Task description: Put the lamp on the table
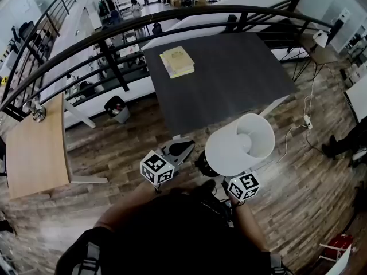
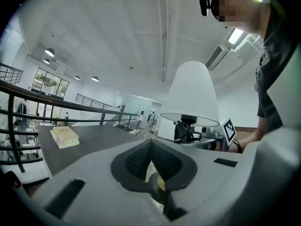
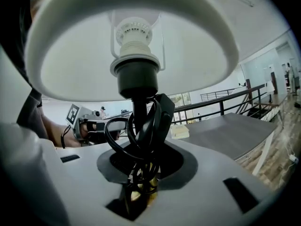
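Note:
The lamp (image 1: pixel 241 145) has a white shade, a black stem and a black cord wound round the stem (image 3: pixel 141 126). It hangs upright over the wooden floor, just short of the near edge of the dark grey table (image 1: pixel 229 79). My right gripper (image 3: pixel 141 173) is shut on the stem and cord low down. In the head view the shade hides its jaws and only its marker cube (image 1: pixel 243 186) shows. My left gripper (image 1: pixel 182 148) is to the lamp's left, with its jaws together and nothing between them (image 2: pixel 151 161). From there I see the shade (image 2: pixel 190 95) at the right.
A yellow book (image 1: pixel 177 61) lies on the table's far left part. A black railing (image 1: pixel 172 16) runs behind the table. A light wooden table (image 1: pixel 37 148) and a bin (image 1: pixel 117 109) are at the left. A power strip with cable (image 1: pixel 308 121) lies on the floor at the right.

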`<state>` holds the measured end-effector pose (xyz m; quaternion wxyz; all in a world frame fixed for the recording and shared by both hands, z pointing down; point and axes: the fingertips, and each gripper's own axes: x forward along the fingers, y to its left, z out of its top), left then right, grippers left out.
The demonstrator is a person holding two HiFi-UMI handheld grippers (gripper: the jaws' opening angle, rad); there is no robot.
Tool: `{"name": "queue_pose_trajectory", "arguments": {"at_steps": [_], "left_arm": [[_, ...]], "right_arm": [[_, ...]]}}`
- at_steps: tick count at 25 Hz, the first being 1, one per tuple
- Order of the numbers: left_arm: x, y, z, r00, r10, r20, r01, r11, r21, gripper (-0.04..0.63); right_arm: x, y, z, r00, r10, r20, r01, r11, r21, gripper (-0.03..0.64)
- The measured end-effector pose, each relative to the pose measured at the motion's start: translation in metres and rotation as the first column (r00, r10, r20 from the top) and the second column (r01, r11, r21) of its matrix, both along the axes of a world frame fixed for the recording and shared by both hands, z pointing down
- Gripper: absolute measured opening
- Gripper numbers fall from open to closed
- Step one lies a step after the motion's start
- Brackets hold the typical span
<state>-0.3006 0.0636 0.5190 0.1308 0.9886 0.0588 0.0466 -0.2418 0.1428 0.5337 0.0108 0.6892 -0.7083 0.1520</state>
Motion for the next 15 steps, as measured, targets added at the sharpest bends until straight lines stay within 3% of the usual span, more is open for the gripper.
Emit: {"name": "queue_pose_trajectory", "arguments": {"at_steps": [7, 15], "left_arm": [[0.079, 0.014, 0.000, 1.000, 0.007, 0.000, -0.007, 1.000, 0.006, 0.009], [0.189, 0.059, -0.015, 0.999, 0.038, -0.029, -0.038, 0.999, -0.005, 0.009]], "right_arm": [[0.071, 0.013, 0.000, 1.000, -0.015, 0.025, 0.015, 1.000, 0.016, 0.110], [0.158, 0.052, -0.012, 1.000, -0.025, -0.009, 0.025, 1.000, 0.002, 0.110]]}}
